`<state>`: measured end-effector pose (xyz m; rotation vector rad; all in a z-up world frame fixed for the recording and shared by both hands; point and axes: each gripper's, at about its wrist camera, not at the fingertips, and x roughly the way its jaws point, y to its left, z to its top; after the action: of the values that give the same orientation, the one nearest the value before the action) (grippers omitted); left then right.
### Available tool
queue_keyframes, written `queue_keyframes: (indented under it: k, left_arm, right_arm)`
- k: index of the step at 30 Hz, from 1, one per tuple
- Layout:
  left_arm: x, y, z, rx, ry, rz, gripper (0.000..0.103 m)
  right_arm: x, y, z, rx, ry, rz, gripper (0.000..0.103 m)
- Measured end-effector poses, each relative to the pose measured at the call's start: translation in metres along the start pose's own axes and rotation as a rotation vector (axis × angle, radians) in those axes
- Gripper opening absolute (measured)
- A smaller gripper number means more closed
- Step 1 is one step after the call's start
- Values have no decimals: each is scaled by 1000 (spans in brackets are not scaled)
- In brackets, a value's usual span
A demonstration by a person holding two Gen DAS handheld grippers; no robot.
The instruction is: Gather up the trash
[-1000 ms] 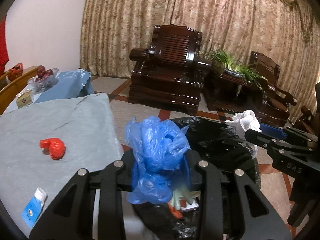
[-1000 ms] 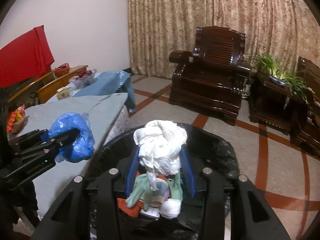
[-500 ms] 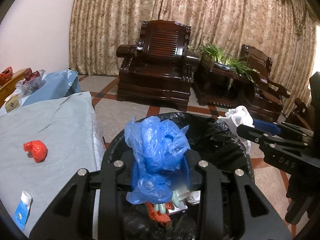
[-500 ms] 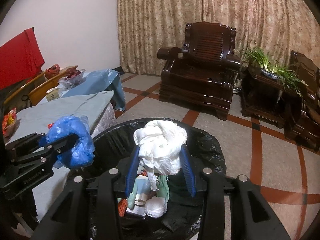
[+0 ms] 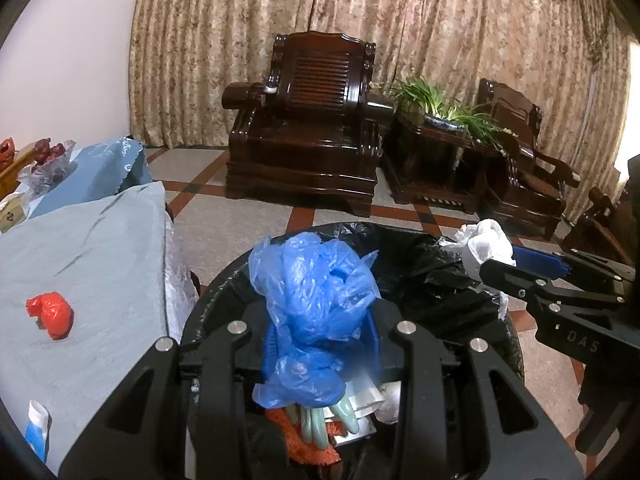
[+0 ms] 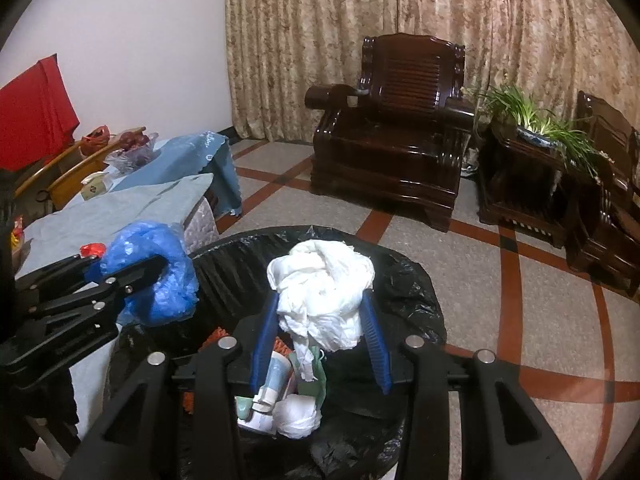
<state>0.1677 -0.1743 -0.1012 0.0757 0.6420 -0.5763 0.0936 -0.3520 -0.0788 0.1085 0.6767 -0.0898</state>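
Blue plastic, crumpled into a loose bag [image 5: 316,312], was seen clamped between the narrowed fingers of the left gripper [image 5: 320,344] in the left wrist view, and it was held directly above the open mouth of the bin. The bin [image 5: 416,280] was lined with a black bag, and discarded items were visible inside it: pale green pieces, white paper and something orange. To the right, the right gripper [image 5: 496,260] was seen from the side, with a wad of white paper [image 5: 486,246] pinched at its tips over the bin's far right rim. On the left, a table covered in grey cloth [image 5: 92,260] was shown just beside the bin; a red crumpled scrap [image 5: 52,314] and a small blue and white packet [image 5: 38,432] lay on it, well apart from each other. A dark wooden armchair [image 5: 312,128] and a potted plant [image 5: 448,108] stood before patterned curtains.

In the right wrist view, the white paper [image 6: 324,296] was gripped between the blue pads [image 6: 264,340] of the right gripper [image 6: 320,320], whose fingers were drawn in on it, and it hung over the bin [image 6: 404,280]. Beneath it, a tube and balled tissue rested among the rubbish. At the left, the left gripper [image 6: 140,276] was seen holding the blue bag [image 6: 160,276] above the bin's near left edge, next to the grey cloth [image 6: 132,208].
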Motion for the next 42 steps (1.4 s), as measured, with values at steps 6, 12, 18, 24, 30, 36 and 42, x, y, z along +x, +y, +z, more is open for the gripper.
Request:
queue_keyframes:
  k: [6,12,18,24,30,36,42]
  left_arm:
    - [5,1,3,-9,-3,-51,64]
    - [-8,14,2,-30,-22,-35,86]
    - [-33,34,0,-21,-42,35,93]
    - [-66,62,-6,-57,-64,101,94]
    - [-98,98,-16,-98,-81,180,94]
    - [-128,138,-28,-140,-90,263,94]
    - [-147,172,-45,-158,-77,328,94]
  right_arm:
    - [9,-5,-2,-8,12,-23,58]
    - [4,-9,-7,6,0,-33,91]
    - [-5,-3,-8,16,-20,-5,97]
    - [-9,18,-6,6,-31,39,97]
    - [-11,58,-4,-32,-41,104,97]
    - [-11,102,-1,-80,-54,176,97]
    - [-10,149,1,-130,-62,248,97]
